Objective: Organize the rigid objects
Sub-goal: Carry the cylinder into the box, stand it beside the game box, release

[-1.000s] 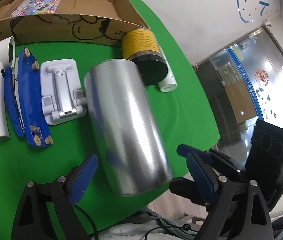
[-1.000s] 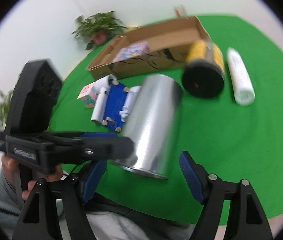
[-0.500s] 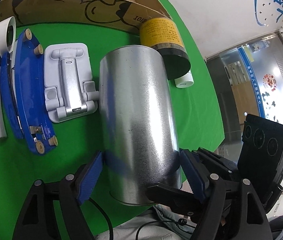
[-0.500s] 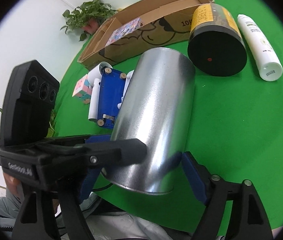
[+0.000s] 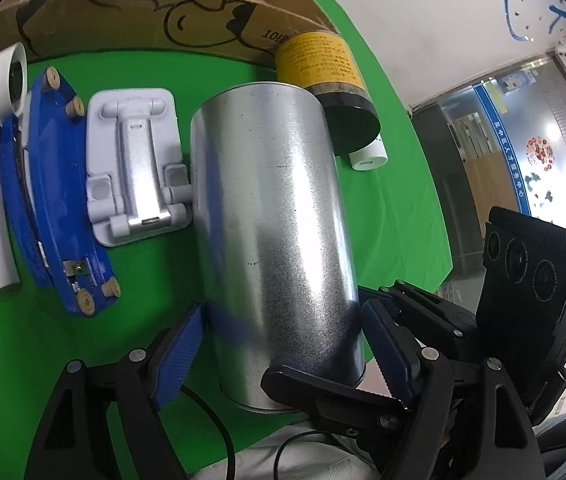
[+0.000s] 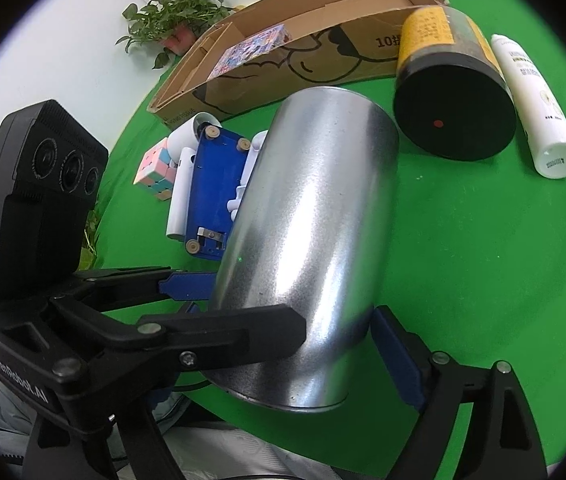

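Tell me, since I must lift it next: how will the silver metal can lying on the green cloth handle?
The silver can lies on its side, so it would likely roll if nudged. Its smooth shiny wall looks slippery for the left gripper. It seems stiff sheet metal.

I am reading "10" printed on the cardboard box [image 6: 363, 52] wall and "GenRobot.AI" running white along my left gripper [image 6: 283, 300]; other labels stay too small.

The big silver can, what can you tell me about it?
The silver can is a big, shiny metal tube with plain sides, lying on the green table. Its near end sits between the fingers of both grippers. A white stand touches one side, and a jar with a yellow label lies just beyond its far end.
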### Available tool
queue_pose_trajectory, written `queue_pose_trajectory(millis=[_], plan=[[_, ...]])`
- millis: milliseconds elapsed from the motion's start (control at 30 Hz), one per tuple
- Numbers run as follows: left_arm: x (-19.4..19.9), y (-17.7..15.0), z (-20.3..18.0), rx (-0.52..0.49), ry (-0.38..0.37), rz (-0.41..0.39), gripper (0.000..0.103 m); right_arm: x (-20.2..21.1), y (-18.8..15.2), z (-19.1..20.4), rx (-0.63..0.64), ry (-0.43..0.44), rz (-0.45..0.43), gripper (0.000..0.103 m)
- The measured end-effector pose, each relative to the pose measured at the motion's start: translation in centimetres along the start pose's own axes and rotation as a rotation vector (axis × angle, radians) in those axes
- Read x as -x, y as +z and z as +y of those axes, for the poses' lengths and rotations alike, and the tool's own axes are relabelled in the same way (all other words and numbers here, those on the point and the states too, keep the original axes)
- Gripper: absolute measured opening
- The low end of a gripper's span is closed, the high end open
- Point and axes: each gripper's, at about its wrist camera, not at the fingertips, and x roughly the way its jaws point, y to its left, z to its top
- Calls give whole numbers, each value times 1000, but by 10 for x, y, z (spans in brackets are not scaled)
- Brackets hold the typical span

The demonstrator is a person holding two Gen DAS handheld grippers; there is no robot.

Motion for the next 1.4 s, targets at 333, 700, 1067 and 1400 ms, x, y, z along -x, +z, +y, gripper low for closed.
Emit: queue_pose_trajectory(millis=[333,700,1067,1400], plan=[[76,-1,-14,-89,22,-164,78,25,20,39,113,-10,-117,86],[163,41,-27,-161,85,-315,78,36,91,85,267,-4,-225,86],[187,134,-19,-129,119,-341,78,18,172,93,309,1,-210,86],[165,224,17,-80,98,-256,78,-6,239,71,286,-14,-106,86]])
